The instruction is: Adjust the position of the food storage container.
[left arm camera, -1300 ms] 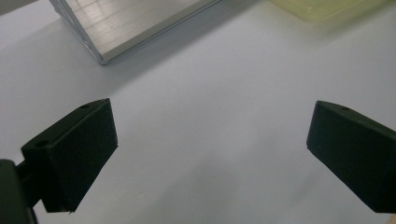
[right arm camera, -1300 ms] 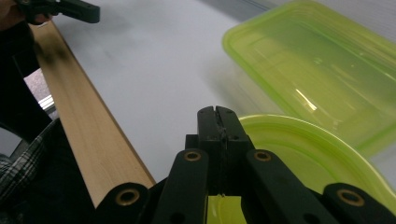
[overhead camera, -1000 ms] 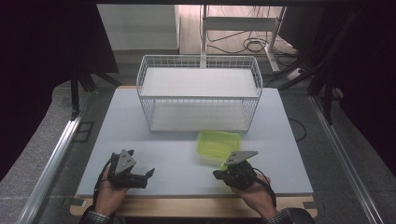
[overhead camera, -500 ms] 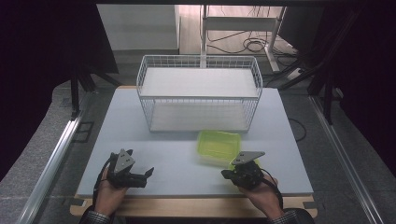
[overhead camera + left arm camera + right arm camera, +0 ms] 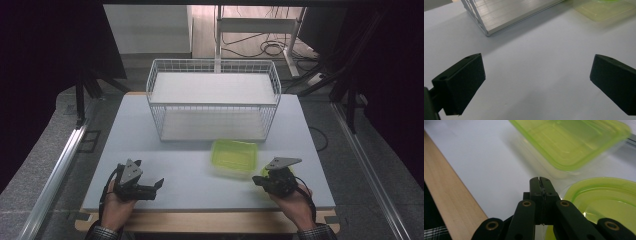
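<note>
The green container [image 5: 234, 157] sits on the surface [image 5: 190, 165] just in front of the wire basket [image 5: 212, 102], on the person's side; its green lid [image 5: 599, 200] lies just right of the container, beside and partly under the right tool [image 5: 270, 181], whose jaws are shut with nothing visibly between them; the left tool [image 5: 150, 186] rests well left of the container, jaws wide and empty. With shut jaws so close, a careless sweep could shove the lid against the container or off the surface's near edge; both pieces look light and slippery, so a glancing grip may let them skid.
</note>
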